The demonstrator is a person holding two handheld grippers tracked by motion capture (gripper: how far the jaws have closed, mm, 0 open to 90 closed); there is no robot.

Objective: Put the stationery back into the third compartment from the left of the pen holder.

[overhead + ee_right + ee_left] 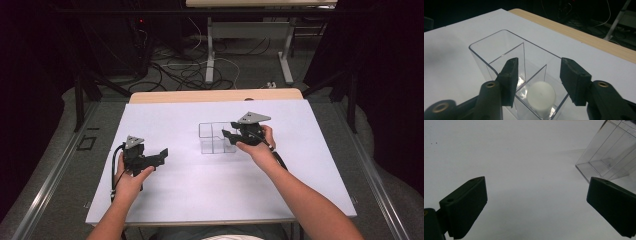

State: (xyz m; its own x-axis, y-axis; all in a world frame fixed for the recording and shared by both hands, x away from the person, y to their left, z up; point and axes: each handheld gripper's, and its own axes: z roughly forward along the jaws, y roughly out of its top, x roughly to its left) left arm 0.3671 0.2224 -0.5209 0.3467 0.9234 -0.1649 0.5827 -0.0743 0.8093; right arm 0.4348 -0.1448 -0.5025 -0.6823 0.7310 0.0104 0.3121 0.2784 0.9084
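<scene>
The right tool [537, 75] hangs over the near end of a clear plastic divided box [216, 138] that stands near the middle of the white-covered table [165, 200]. Its jaws are parted about halfway and grip nothing. Directly below them a white ball [541, 96] sits on the floor of the nearest compartment, not touching either pad, with space around it. From that I'd judge the drop is done: the ball is in the box and released, and what remains for this hand is to lift clear. The other compartments look empty from here. The left tool [145, 157] rests off to the side, well apart from the box, its jaws spread wide over bare table, holding nothing, pointed roughly toward the box's corner.
</scene>
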